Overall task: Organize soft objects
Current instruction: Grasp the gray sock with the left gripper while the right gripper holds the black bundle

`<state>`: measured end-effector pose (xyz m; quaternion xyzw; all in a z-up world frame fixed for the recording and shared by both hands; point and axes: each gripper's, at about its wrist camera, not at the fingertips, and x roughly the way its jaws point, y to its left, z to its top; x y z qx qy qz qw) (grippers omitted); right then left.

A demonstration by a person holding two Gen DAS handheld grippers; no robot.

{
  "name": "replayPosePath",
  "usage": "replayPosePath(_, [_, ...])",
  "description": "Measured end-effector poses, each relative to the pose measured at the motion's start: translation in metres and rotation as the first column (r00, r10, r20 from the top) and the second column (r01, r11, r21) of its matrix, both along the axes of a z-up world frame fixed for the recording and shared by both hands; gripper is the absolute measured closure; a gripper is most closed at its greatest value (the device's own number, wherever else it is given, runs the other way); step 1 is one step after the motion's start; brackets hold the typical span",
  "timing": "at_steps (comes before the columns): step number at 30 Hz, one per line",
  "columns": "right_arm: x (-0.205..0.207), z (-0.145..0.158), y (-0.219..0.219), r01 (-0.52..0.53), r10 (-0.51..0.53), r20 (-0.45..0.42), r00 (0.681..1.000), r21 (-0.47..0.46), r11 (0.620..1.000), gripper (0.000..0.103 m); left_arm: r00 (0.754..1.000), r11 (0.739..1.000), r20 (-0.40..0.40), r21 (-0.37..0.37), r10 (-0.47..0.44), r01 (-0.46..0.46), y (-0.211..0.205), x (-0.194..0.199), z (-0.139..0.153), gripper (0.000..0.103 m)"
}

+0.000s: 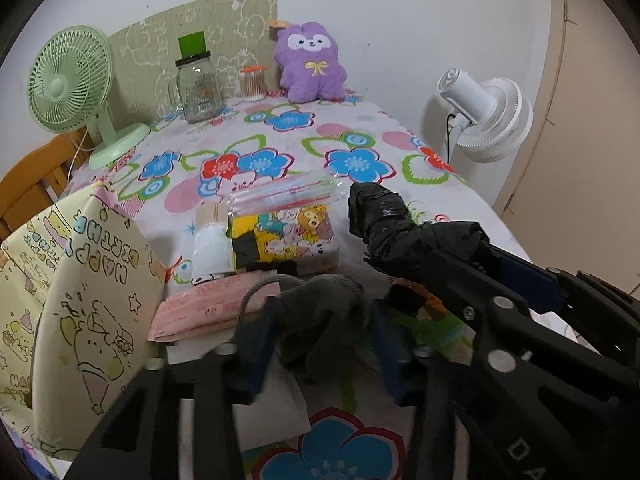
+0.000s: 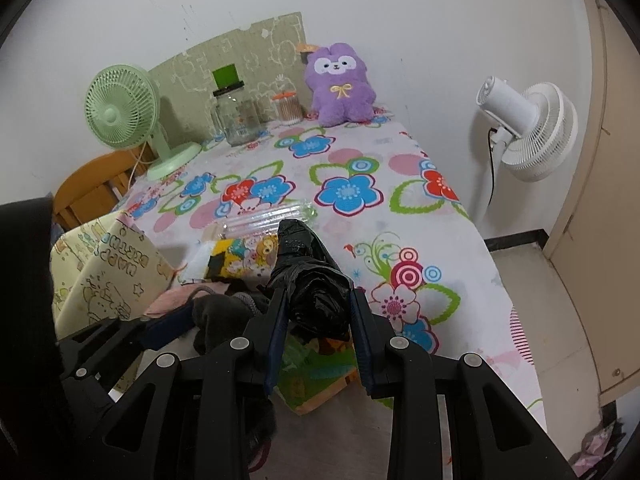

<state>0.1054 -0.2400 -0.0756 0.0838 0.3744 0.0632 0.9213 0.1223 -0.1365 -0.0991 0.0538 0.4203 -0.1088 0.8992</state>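
Left wrist view, item 1: left claw (image 1: 320, 336), low over the near end of the desk (image 1: 400, 140) with its flowered cloth. Jaws partly spread, with a dark grey knitted glove (image 1: 320, 316) bunched between the blue pads. The cloth fills the gap and seems to touch both pads; I judge it a light pinch, not a firm one.

Right wrist view, item 2: right claw (image 2: 318, 320), jaws narrowed and pressed on a crumpled black plastic bag (image 2: 312, 280). The bag's free end sticks forward past the fingertips, over the pile.

Item 3: pile of soft goods on the desk ahead of both claws: a yellow cartoon-print packet (image 1: 296, 236), a white soft bundle (image 1: 212, 248), a pink pack (image 1: 208, 312), a clear sleeve of straws (image 1: 280, 196). A pale "Happy Birthday" gift bag (image 1: 80, 300) stands open just to the left.

Item 4: background, well apart: purple plush (image 1: 310, 64), glass jar (image 1: 198, 92), green fan (image 1: 72, 84).

Risks, as judged:
- Glove held by a fold only; it may slip out or trail if lifted quickly.
- The glove's cord loop lies over the pink pack and could drag it.
- The two claws stand close together; the bag's loose end may brush the packet or snag on the left claw.
- The gift bag is light and unsupported; a nudge could tip it.
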Motion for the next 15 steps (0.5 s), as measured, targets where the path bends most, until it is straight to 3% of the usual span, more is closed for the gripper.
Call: replayPosePath(15, [-0.005,0.011,0.003,0.004,-0.004,0.026,1.000,-0.001,1.000,0.069,1.000,1.000,0.021,-0.013,-0.012,0.013,0.004,-0.008,0.016,0.070])
